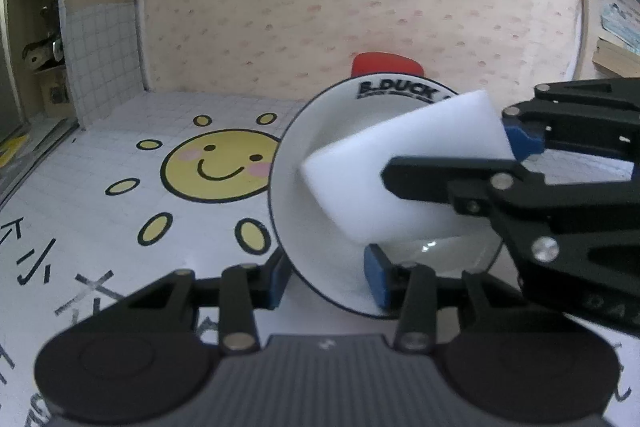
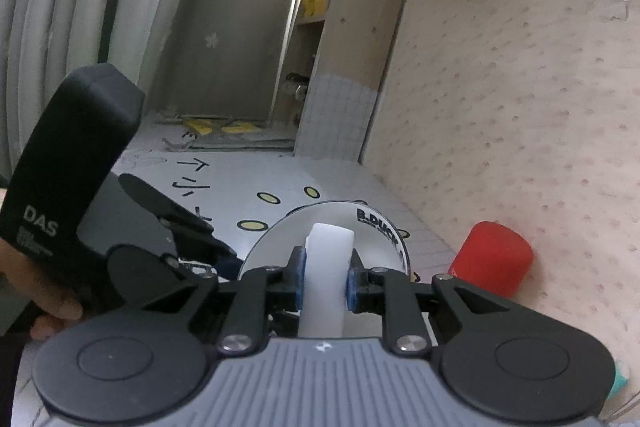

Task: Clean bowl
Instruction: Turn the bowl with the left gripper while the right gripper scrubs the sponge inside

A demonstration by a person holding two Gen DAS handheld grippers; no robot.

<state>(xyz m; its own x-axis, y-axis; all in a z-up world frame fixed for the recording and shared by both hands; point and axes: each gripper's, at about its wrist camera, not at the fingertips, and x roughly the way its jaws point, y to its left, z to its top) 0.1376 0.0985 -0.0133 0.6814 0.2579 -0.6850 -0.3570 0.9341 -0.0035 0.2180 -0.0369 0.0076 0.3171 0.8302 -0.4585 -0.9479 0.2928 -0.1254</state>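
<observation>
Reading "B.DUCK" on bowl [image 1: 320, 227] rim; "DAS" on left hand-held gripper [image 2: 224, 259].

Sponge [image 1: 400, 171] seemingly inside tilted bowl [image 1: 304, 227]

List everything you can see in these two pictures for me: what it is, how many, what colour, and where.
bowl: one, white with a dark rim and B.DUCK lettering, tilted up on its side, rim pinched by the left claw.
sponge block: one, white, inside the bowl's opening, clamped in the right claw.
red cup: one, red, on its side behind the bowl by the wall.
table cover: one, white grid with a yellow smiling sun and black writing, under everything.
wall: one, pale pink with small spots, behind the table.
shelf unit: one, beige, at the table's far end, yellow items on it.
left claw: one, black with blue pads, shut on the bowl.
right claw: one, black with blue pads, shut on the sponge block.
hand: one, gripping the left claw's handle.
</observation>
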